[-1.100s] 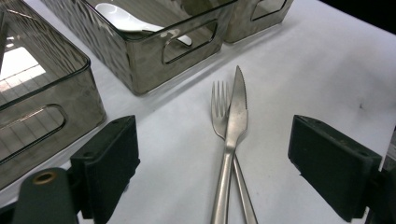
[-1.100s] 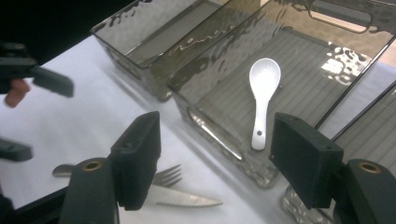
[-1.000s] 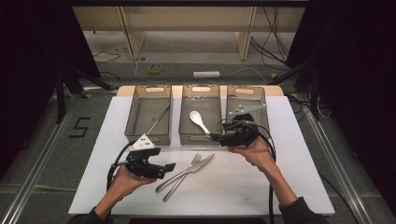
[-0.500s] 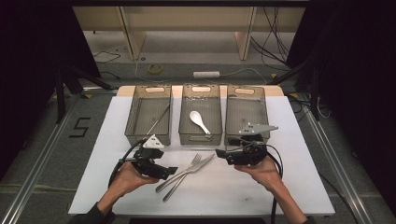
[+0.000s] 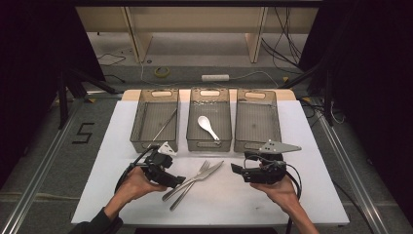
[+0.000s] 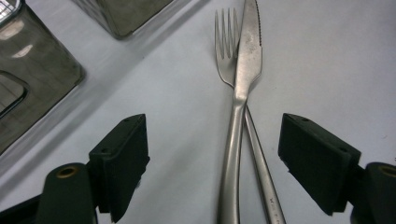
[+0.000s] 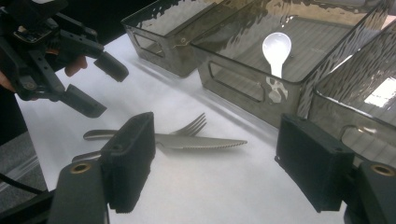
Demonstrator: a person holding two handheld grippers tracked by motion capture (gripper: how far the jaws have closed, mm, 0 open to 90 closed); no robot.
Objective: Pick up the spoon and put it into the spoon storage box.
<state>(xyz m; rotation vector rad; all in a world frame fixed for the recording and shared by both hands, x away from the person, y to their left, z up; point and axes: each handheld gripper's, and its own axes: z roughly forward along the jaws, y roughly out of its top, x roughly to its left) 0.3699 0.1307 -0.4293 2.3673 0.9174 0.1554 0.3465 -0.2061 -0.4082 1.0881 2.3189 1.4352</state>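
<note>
A steel knife [image 5: 202,175] lies across a steel fork [image 5: 181,195] on the white table [image 5: 224,204], in front of the middle bin. My left gripper [image 5: 179,182] rests at their handles. In the left gripper view its jaws [image 6: 215,135] stand open on either side of the knife [image 6: 243,84] and fork [image 6: 224,51] without touching them, and they have just been closing a little. My right gripper [image 5: 235,170] hovers right of the knife tip, pointing left. Its jaws [image 7: 215,158] are open, hold nothing and have just been opening wider. The knife [image 7: 196,141] lies beyond them.
Three clear smoky bins stand in a row behind the cutlery. The left bin [image 5: 139,122] holds a thin metal rod [image 5: 165,124], the middle bin [image 5: 191,122] a white spoon [image 5: 208,126], and the right bin [image 5: 257,122] nothing. Bare table lies along the front edge.
My right gripper has come back from over the right bin, toward the front of the table and lower, to the right of the cutlery. The left hand has stayed at the handles.
</note>
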